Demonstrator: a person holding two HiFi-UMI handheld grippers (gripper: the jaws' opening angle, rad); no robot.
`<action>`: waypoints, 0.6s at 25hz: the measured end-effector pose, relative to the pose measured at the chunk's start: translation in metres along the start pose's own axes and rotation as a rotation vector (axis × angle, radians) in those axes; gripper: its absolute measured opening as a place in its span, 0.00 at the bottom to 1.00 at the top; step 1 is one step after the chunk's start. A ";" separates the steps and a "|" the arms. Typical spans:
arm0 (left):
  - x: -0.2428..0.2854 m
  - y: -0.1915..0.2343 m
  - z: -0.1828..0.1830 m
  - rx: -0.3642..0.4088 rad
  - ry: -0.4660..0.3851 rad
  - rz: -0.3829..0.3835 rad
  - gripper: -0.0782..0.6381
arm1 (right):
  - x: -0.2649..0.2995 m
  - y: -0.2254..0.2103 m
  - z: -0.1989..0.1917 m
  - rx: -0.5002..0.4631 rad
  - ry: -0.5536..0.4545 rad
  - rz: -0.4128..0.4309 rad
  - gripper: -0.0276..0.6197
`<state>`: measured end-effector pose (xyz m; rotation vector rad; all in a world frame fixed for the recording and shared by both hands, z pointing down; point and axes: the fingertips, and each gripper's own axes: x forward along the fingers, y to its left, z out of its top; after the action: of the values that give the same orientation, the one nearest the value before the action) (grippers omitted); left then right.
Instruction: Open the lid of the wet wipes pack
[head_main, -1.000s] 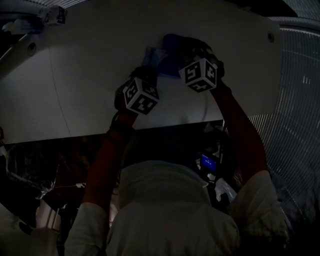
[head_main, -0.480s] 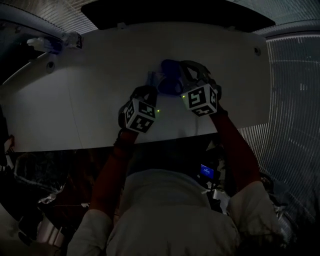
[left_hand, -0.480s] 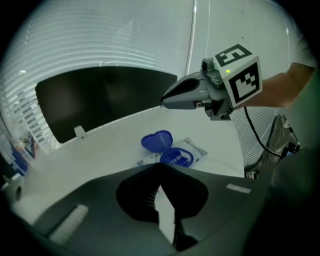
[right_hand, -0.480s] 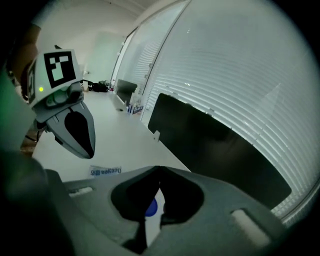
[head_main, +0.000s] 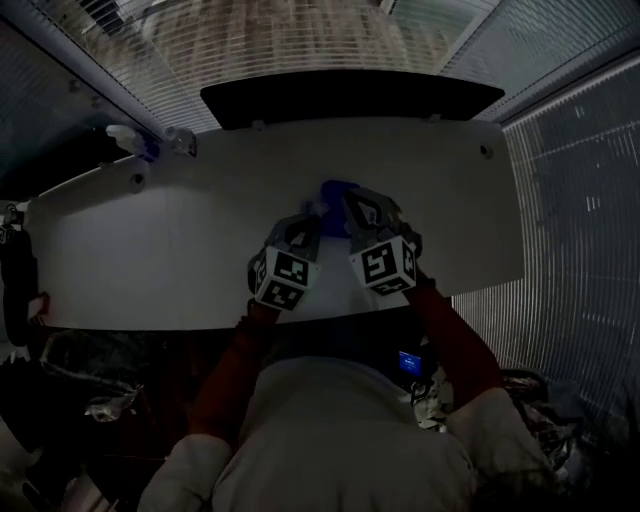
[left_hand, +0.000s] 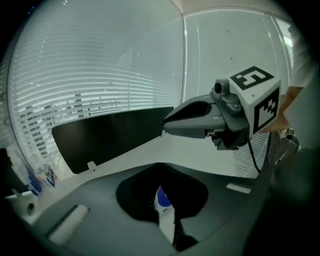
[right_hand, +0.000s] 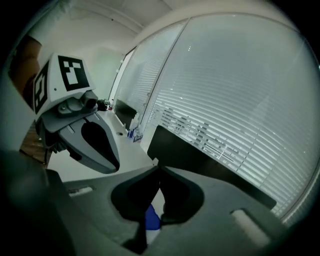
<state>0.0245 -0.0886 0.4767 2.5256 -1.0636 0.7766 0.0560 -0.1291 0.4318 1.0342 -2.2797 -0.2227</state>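
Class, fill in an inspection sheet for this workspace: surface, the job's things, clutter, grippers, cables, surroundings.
Surface: white table, dimly lit.
Job's things: wet wipes pack, blue and white, near the table's middle; lid state cannot be told.
Clutter: small bottles at the far left corner.
Grippers: left gripper and right gripper both shut on the wet wipes pack.
Cables: thin cable hanging under the right gripper.
Surroundings: black panel along the far edge; window blinds beyond.

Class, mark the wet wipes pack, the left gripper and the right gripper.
wet wipes pack (head_main: 334, 189), head view, its blue part.
left gripper (head_main: 308, 222), head view, between its fingertips.
right gripper (head_main: 352, 204), head view, between its fingertips.
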 end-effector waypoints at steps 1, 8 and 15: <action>-0.006 -0.001 0.010 0.001 -0.021 0.004 0.11 | -0.004 -0.001 0.008 0.001 -0.013 -0.005 0.05; -0.045 -0.009 0.049 0.026 -0.107 0.031 0.11 | -0.038 0.003 0.062 0.077 -0.114 -0.012 0.05; -0.097 -0.015 0.095 0.008 -0.232 0.072 0.11 | -0.082 0.007 0.117 0.162 -0.239 -0.011 0.05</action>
<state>0.0138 -0.0659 0.3424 2.6449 -1.2322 0.5148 0.0226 -0.0759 0.3029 1.1552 -2.5418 -0.1755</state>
